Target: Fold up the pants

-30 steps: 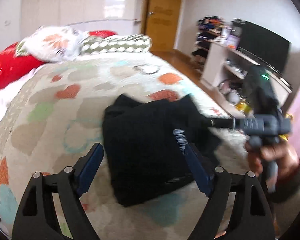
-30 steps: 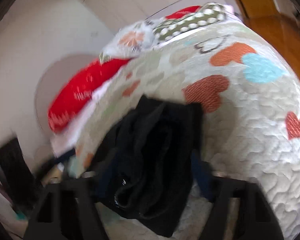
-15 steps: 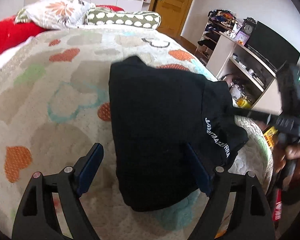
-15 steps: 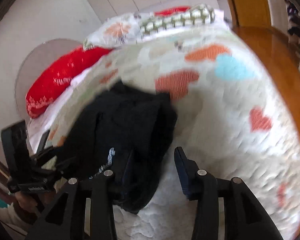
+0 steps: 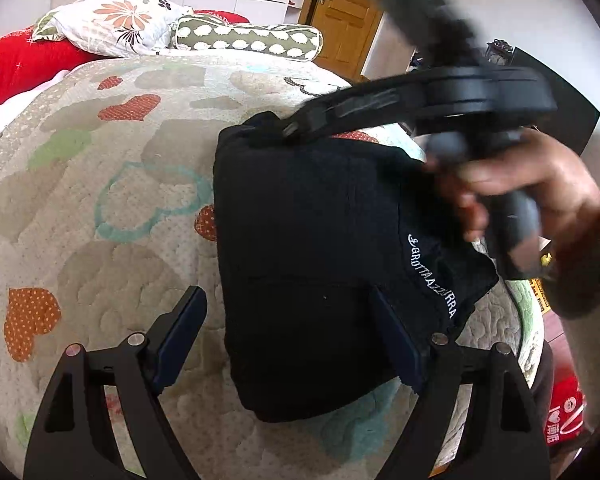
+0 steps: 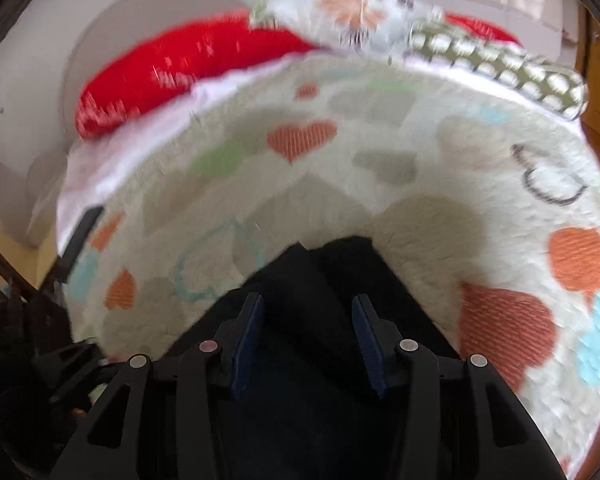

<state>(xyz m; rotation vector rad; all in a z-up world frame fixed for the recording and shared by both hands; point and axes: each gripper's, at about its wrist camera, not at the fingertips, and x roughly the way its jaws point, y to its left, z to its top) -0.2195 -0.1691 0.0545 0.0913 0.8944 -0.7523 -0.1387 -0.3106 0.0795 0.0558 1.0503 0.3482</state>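
Observation:
The black pants [image 5: 320,248] lie folded into a compact block on the heart-patterned bedspread [image 5: 100,208], with white lettering along the right edge. My left gripper [image 5: 288,336] is open and empty, its jaws straddling the near end of the pants. My right gripper [image 6: 306,340] is open, hovering over the far part of the pants [image 6: 320,280]. In the left wrist view the right gripper [image 5: 296,130] reaches in from the right, its tip at the far edge of the pants.
Pillows [image 5: 116,24] and a red blanket [image 5: 16,64] lie at the head of the bed. A wooden door [image 5: 344,20] and a dark television [image 5: 572,96] stand to the right. The bed's edge drops off at the right [image 5: 528,320].
The right gripper has let go of the pants, swung from the right side over them toward the far edge, and now faces the pillows. The left gripper has barely moved.

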